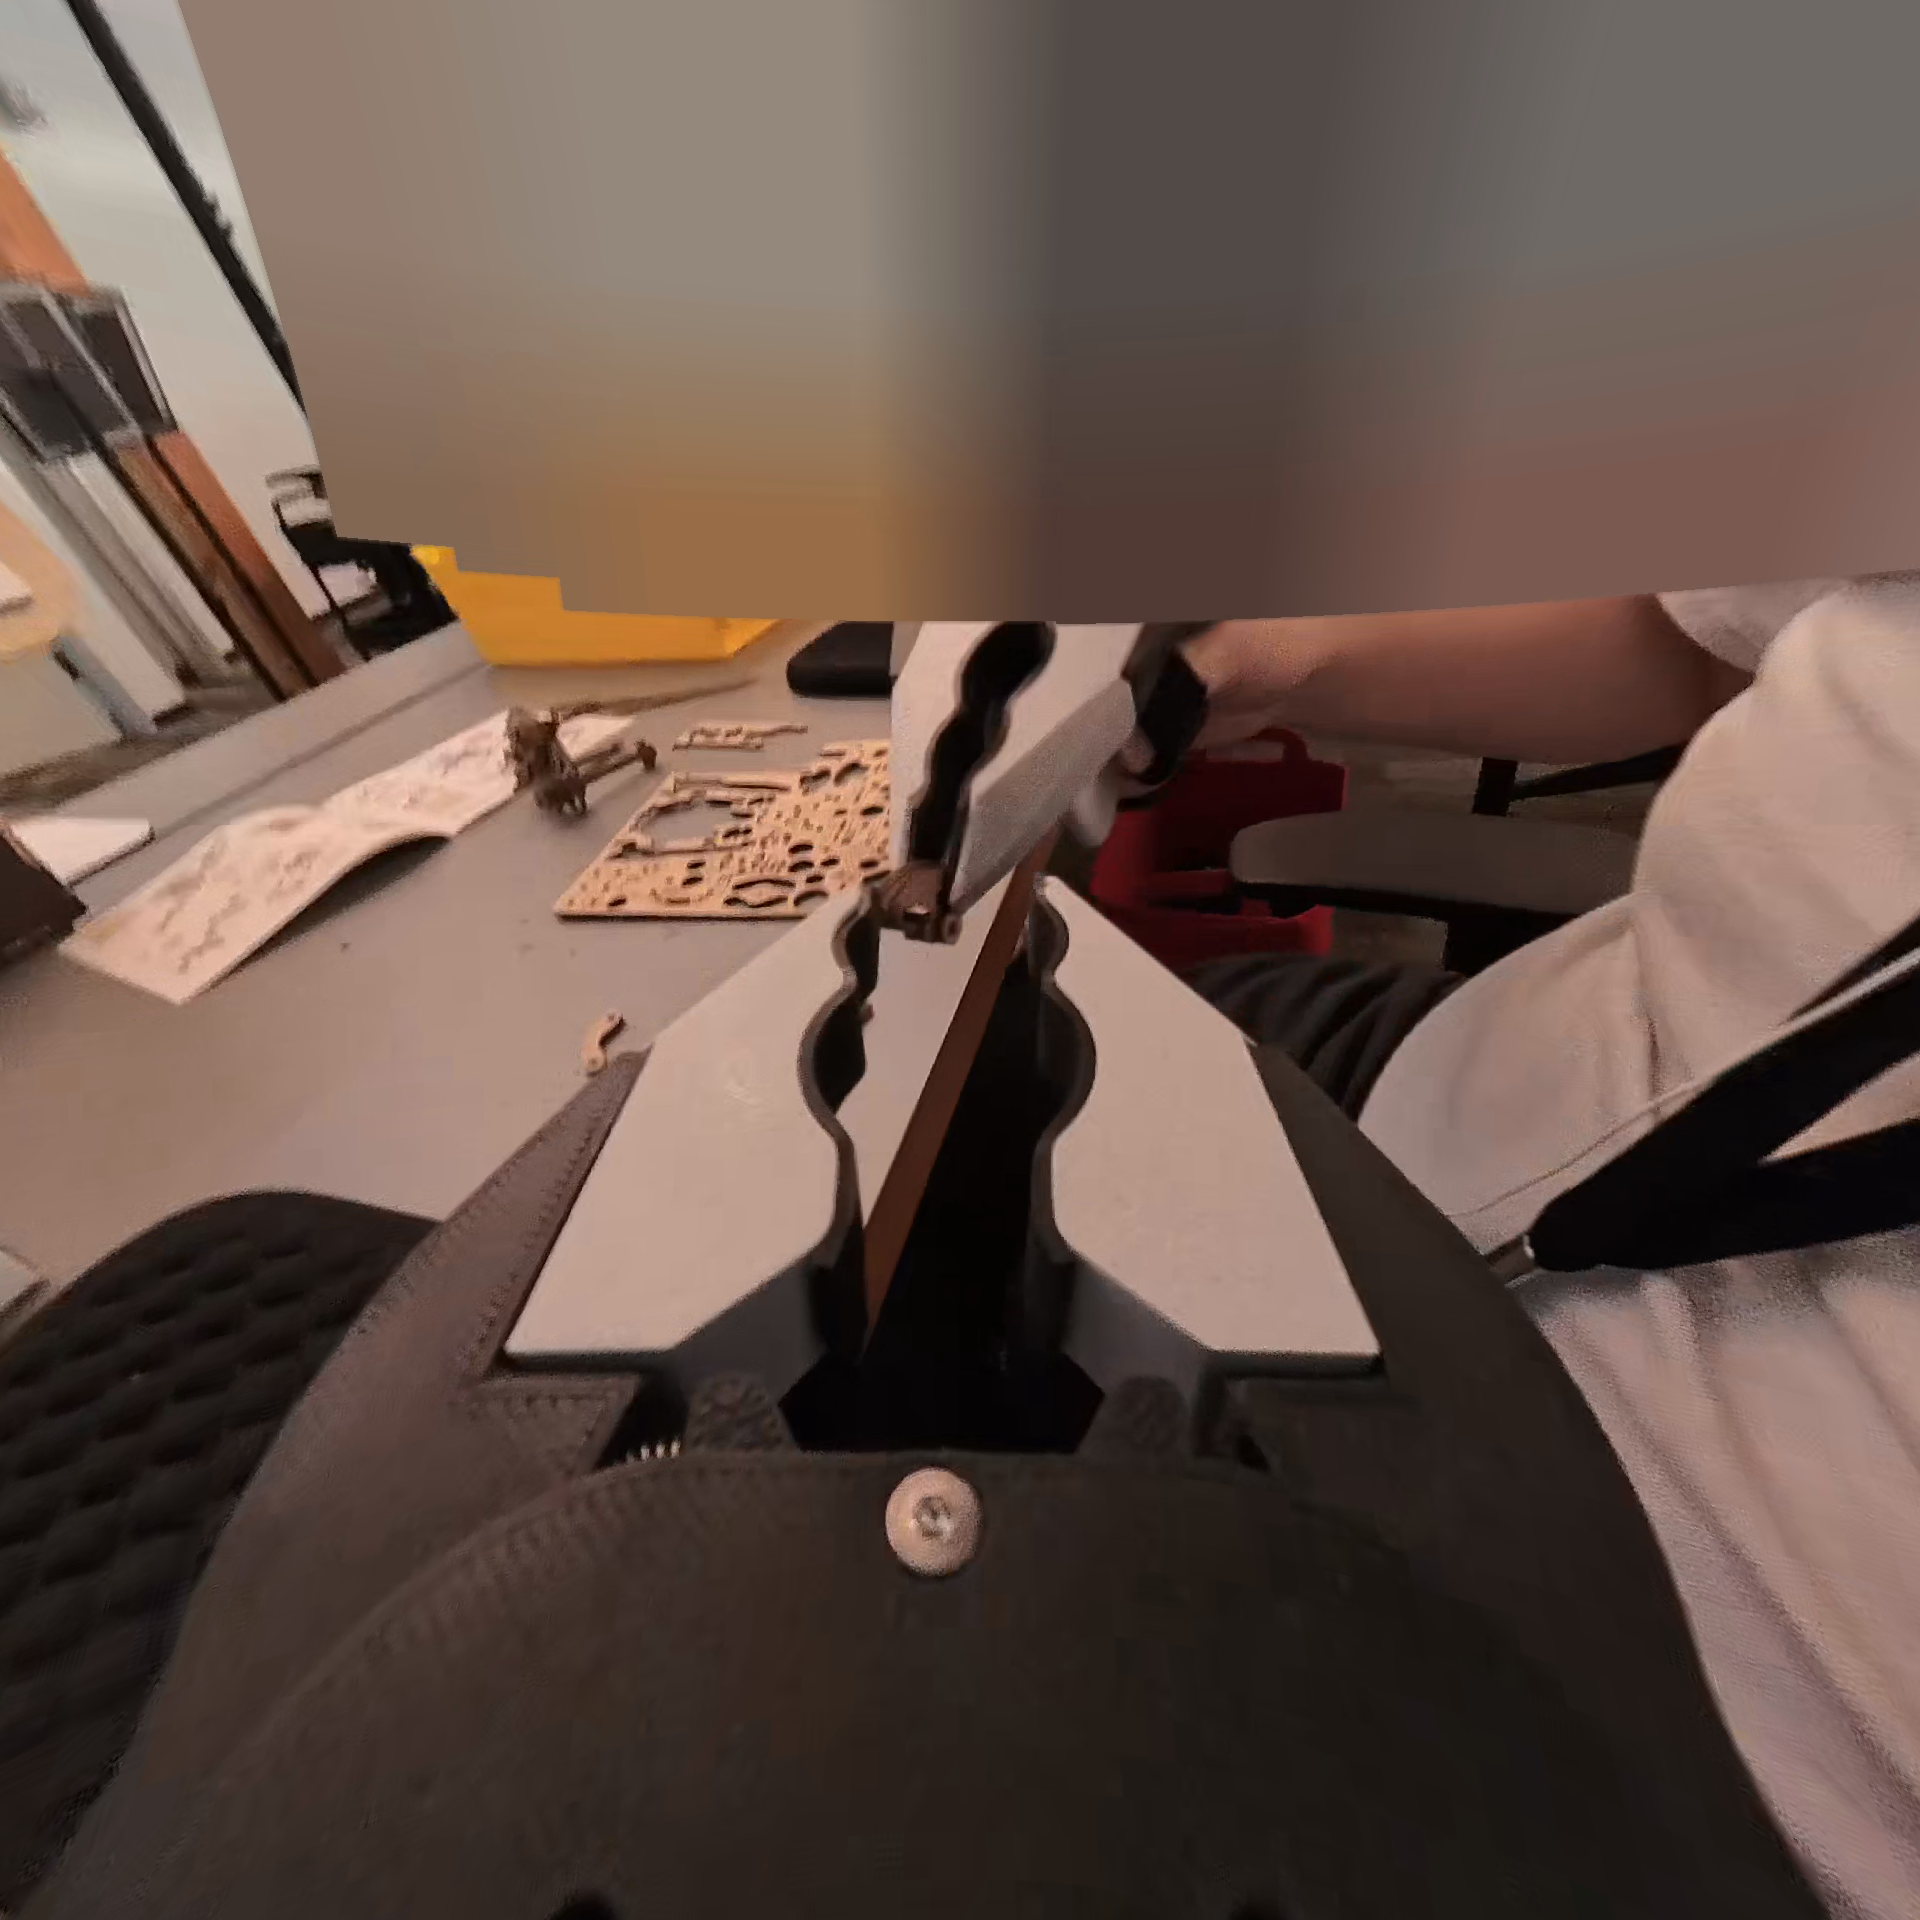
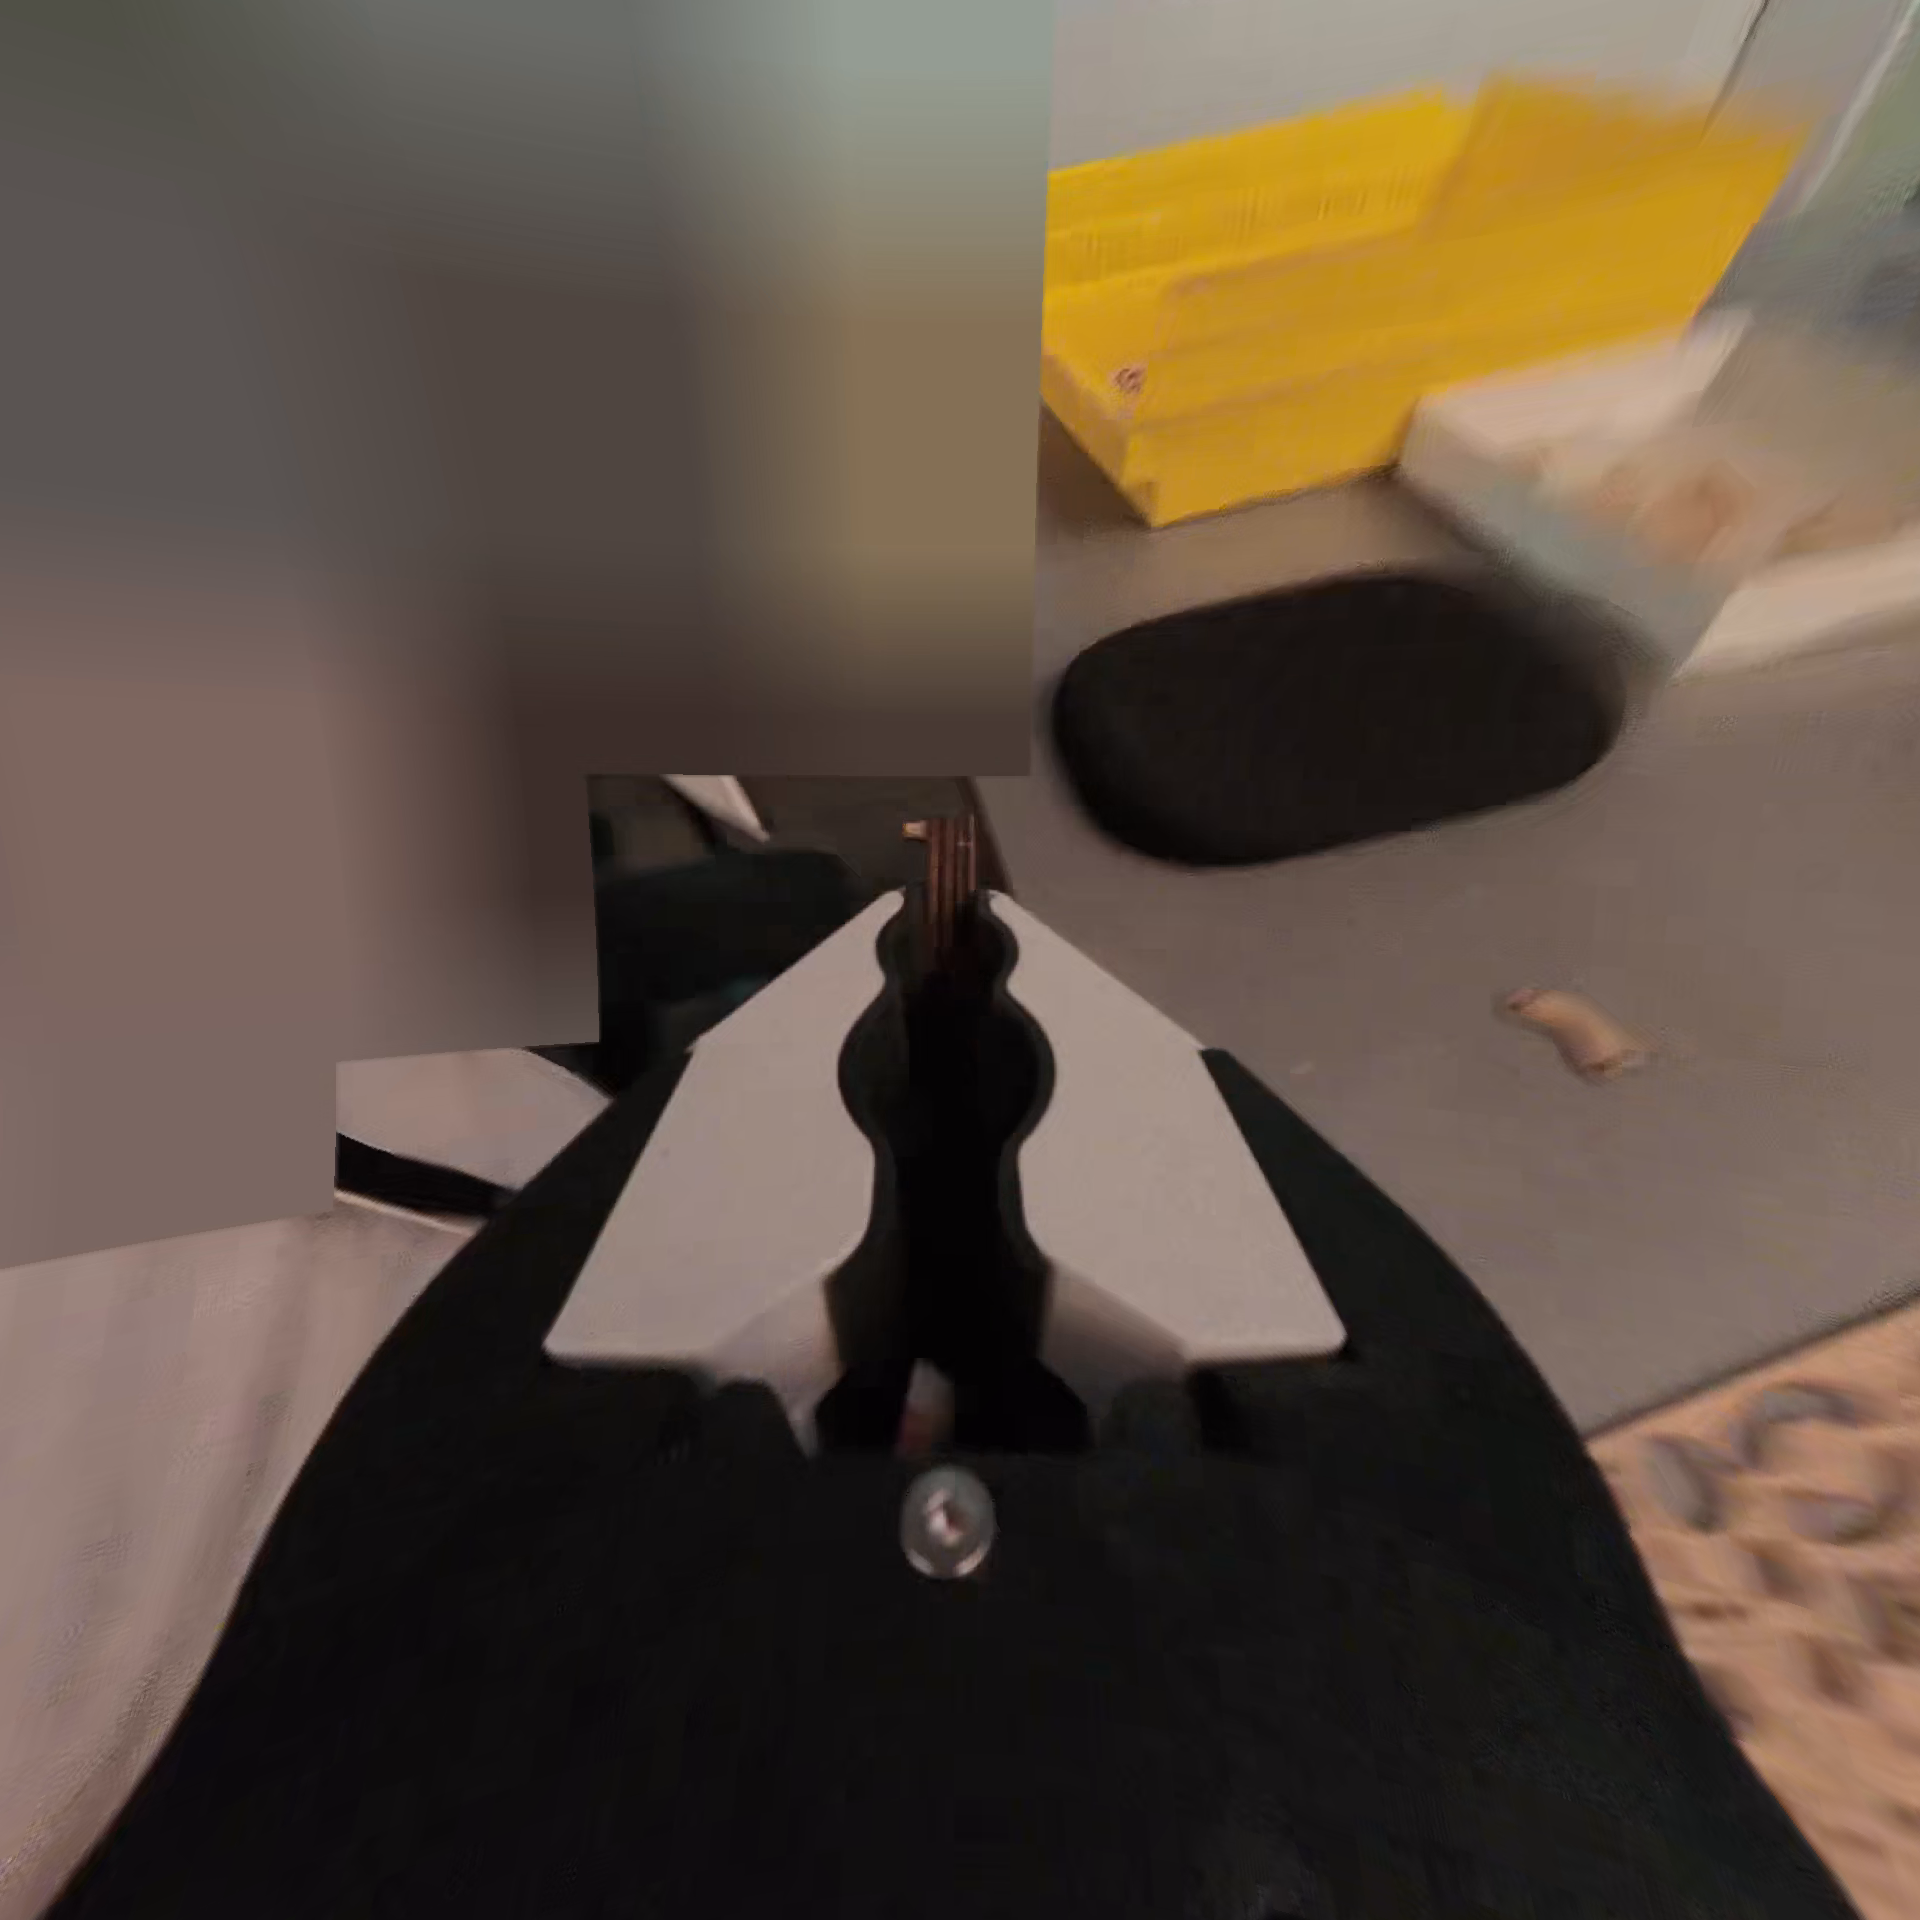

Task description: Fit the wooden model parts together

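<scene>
My left gripper [image 1: 956, 899] has a thin brown wooden panel [image 1: 951, 1091] between its grey fingers. The panel shows edge-on and slants from the base of the left finger to the tip of the right one. The jaws stand a little apart around it. My right gripper [image 2: 940, 902] is shut on a small dark layered wooden part [image 2: 943, 862] that sticks out past its tips. In the left wrist view the right gripper [image 1: 925, 920] comes down from above. It holds that part [image 1: 914, 916] against the left gripper's tips, beside the panel's top end.
On the grey table [image 1: 364, 1039] lie a punched-out wooden sheet [image 1: 748, 831], an open instruction booklet [image 1: 312, 842], a partly built model [image 1: 561, 758] and a loose piece [image 1: 603, 1039]. A black pouch [image 2: 1340, 717] and yellow bins [image 2: 1299, 312] stand farther back. A person's white shirt [image 1: 1714, 1039] is close on the right.
</scene>
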